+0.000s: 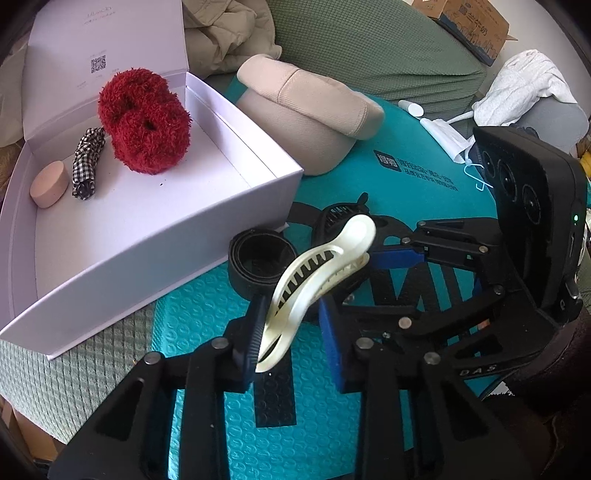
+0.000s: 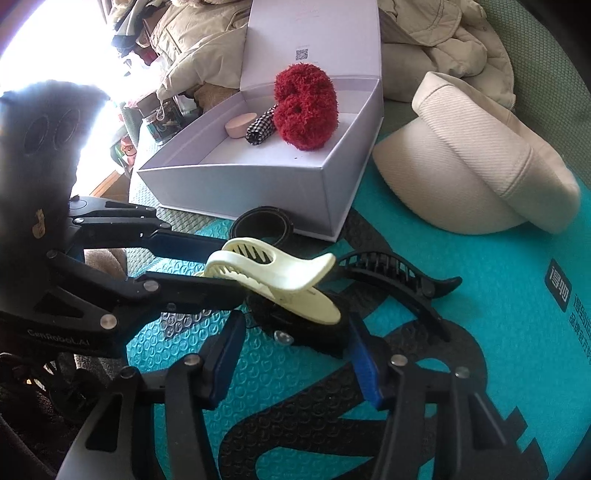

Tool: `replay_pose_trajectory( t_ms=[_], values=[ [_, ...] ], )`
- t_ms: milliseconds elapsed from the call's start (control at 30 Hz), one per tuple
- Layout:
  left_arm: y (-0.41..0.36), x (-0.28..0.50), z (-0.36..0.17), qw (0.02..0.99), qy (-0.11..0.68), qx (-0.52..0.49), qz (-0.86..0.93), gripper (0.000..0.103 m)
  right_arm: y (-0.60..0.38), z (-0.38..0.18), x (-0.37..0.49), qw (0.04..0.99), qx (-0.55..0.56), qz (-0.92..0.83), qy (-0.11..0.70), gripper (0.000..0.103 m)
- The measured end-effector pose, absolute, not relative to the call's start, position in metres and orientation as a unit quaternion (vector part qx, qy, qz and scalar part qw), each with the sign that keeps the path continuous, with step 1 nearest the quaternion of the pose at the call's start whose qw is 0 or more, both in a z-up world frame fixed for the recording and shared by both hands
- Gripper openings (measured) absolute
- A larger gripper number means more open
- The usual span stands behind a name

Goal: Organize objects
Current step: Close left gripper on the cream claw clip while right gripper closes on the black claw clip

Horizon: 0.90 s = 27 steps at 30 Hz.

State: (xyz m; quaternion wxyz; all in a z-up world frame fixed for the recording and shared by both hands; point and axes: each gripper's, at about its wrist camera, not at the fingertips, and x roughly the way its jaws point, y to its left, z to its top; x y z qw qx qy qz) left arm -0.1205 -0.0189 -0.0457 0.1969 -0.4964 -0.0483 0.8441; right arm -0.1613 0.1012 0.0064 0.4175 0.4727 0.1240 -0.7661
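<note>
Left claw [image 1: 291, 332] clenched on the cream hair clip [image 1: 317, 280], pads pinching its handle end, toothed end lifted clear of the teal mat [image 1: 207, 332] and tilted up toward the white box [image 1: 155, 229]. Same clip [image 2: 273, 273] seen from the right wrist view, gripped between the left claw's fingers [image 2: 192, 243] coming in from the left edge of the mat.

Right claw [image 2: 295, 339] low over the mat with jaws partly apart, straddling a dark fuzzy item [image 2: 295, 321] that lies under the cream clip; contact between pads and that item cannot be told.

Black hair clip [image 2: 399, 280] lying on the mat just right of the cream one. Black coiled band [image 1: 258, 258] resting on the mat against the box's near wall.

Inside the box, near its hinged back edge below the raised lid [image 1: 107, 48]: red fluffy scrunchie [image 1: 144, 122], checkered scrunchie [image 1: 86, 162] just beside it, pink round puff [image 1: 50, 184] toward the left wall.

Beige cap [image 1: 314, 118] lying on the mat's far edge, beside the box's right corner. Beige jacket [image 2: 436, 33] bunched behind on the green bedcover [image 1: 369, 44].
</note>
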Motion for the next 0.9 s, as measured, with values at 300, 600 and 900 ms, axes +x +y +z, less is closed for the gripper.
replay_pose_trajectory(
  t_ms=[300, 600, 900],
  values=[
    [-0.028, -0.101, -0.038, 0.144, -0.077, -0.499, 0.851, 0.014, 0.115, 0.012, -0.155, 0.418, 0.477, -0.764, 0.119, 0.024],
    [-0.043, -0.077, -0.042, 0.117, -0.081, -0.512, 0.847, 0.014, 0.132, 0.018, -0.140, 0.406, 0.476, -0.770, 0.128, 0.024],
    [-0.048, -0.061, -0.035, 0.107, -0.060, -0.503, 0.856, 0.014, 0.126, 0.022, -0.131, 0.401, 0.463, -0.778, 0.139, 0.032]
  ],
)
